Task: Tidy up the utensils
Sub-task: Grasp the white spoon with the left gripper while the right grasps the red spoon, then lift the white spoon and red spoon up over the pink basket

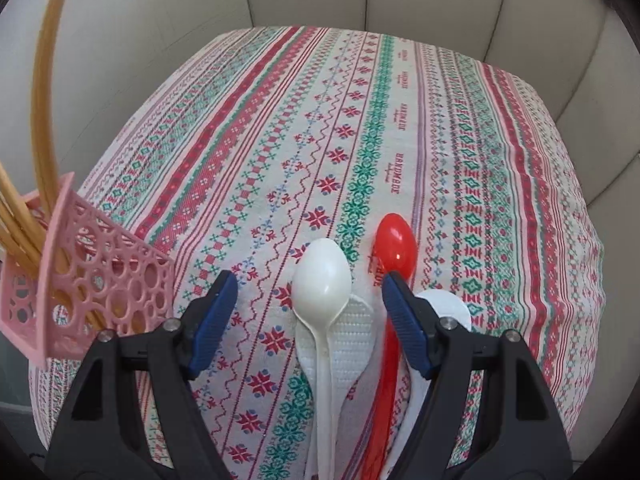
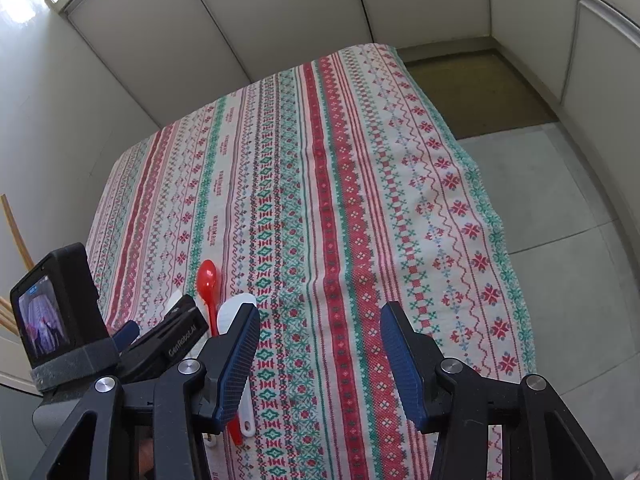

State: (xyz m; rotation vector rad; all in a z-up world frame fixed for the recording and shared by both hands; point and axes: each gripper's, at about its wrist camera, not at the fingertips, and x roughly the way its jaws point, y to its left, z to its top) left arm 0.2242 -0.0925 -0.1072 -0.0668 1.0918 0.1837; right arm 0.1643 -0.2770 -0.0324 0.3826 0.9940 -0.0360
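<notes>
Utensils (image 1: pixel 322 280) between parted left gripper (image 1: pixel 308 308) jaws; right gripper (image 2: pixel 320 344) parted, empty.

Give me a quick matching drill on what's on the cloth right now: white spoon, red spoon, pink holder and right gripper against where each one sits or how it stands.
Things:
1. white spoon
2. red spoon
3. pink holder
4. right gripper

Places or states:
A. holds bamboo sticks at the table's left edge
B. between the left gripper's open fingers
C. open over bare tablecloth
D. beside the left gripper's right finger

Pairs: 1-B, 2-D, 3-A, 4-C
</notes>
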